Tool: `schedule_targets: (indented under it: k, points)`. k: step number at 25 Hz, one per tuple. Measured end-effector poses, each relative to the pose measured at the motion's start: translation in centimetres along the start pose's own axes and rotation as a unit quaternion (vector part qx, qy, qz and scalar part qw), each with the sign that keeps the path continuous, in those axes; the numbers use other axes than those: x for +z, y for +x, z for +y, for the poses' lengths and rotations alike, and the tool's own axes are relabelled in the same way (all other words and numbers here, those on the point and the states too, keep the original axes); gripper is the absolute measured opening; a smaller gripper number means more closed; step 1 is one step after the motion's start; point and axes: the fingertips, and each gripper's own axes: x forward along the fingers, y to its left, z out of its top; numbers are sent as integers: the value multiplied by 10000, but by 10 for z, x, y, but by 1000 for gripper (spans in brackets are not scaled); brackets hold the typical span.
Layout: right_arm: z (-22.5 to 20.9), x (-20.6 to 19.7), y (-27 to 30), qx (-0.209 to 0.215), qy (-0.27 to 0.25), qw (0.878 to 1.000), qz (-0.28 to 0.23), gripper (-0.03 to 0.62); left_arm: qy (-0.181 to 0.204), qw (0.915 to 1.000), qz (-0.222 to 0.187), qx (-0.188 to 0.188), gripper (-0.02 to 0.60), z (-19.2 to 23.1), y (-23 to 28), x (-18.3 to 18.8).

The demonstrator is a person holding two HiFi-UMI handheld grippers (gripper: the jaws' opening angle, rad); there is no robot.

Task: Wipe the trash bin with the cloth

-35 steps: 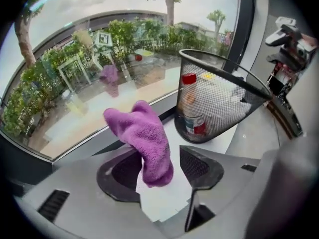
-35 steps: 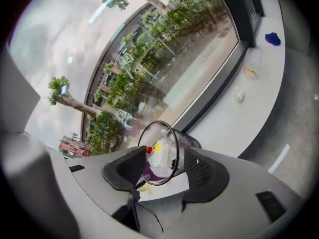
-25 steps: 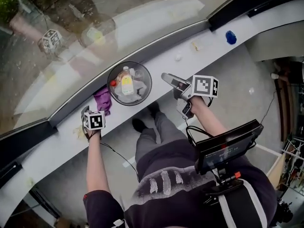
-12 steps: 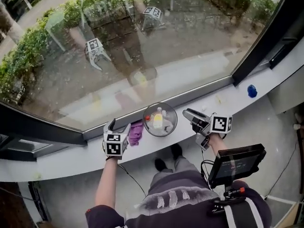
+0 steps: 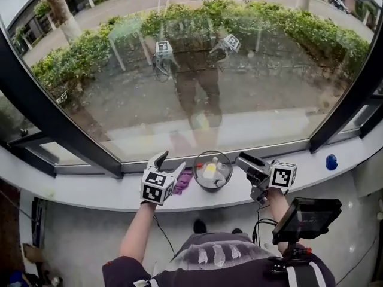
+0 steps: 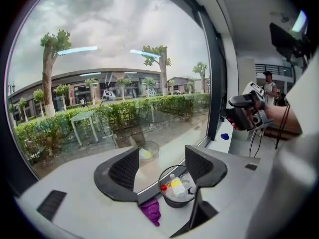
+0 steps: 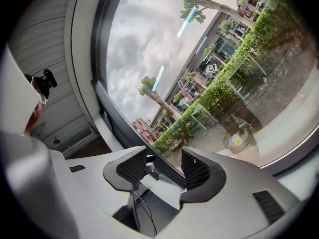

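Observation:
A small round trash bin (image 5: 212, 172) stands on the white windowsill (image 5: 90, 191) against the glass, with a bottle and other rubbish inside. A crumpled purple cloth (image 5: 182, 182) lies on the sill just left of it. My left gripper (image 5: 170, 162) hovers open above and left of the cloth, nothing between its jaws. In the left gripper view the bin (image 6: 177, 189) and cloth (image 6: 151, 211) lie below the open left gripper (image 6: 162, 166). My right gripper (image 5: 244, 159) is right of the bin, open and empty. The right gripper view shows the right gripper (image 7: 164, 169) facing the window.
The big curved window pane (image 5: 197, 82) with dark frames rises right behind the sill. A small blue object (image 5: 331, 161) sits far right on the sill. A screen (image 5: 306, 217) hangs at the person's chest. Another person (image 6: 269, 85) stands in the far background.
The head view has tilted up from the sill to the window. The left gripper has come closer to the cloth. Both grippers still flank the bin, jaws unchanged.

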Motion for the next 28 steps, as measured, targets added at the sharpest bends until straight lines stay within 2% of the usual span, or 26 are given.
schedule_targets:
  k: [4, 5, 7, 8, 9, 11, 12, 17, 22, 25, 28]
  points:
    - [15, 2, -25, 435, -40, 9990, 115, 215, -13, 9998, -182, 32, 284, -38, 2, 18]
    - [18, 4, -37, 545, -64, 9984, 140, 215, -14, 9998, -213, 32, 263, -54, 3, 25]
    - [25, 11, -61, 790, -122, 9967, 164, 215, 3, 9996, -275, -7, 151, -87, 1, 37]
    - [28, 13, -72, 913, -153, 9956, 173, 215, 1, 9994, -326, -98, 59, -105, -1, 42]
    - [31, 15, -82, 1020, -192, 9944, 186, 205, -29, 9989, -390, -239, -3, -123, -3, 47]
    - [35, 14, -98, 1163, -295, 9925, 224, 22, -127, 9974, -492, -503, -3, -158, -7, 54]
    - [35, 12, -104, 1219, -341, 9916, 270, -2, -146, 9969, -522, -563, -3, -173, -8, 57]
    - [33, -13, -116, 1552, -321, 9856, 583, -2, -147, 9979, -490, -401, -3, -215, -22, 55]
    - [42, -39, -98, 1975, 72, 9779, 676, -2, -693, 9965, -448, -153, -3, -215, -58, 45]
    - [58, -49, -85, 2217, 219, 9713, 831, -2, -810, 9955, -483, 37, -3, -209, -75, 47]
    - [71, -64, -84, 2303, 142, 9669, 1090, -2, -954, 9936, -567, 188, -3, -210, -88, 41]
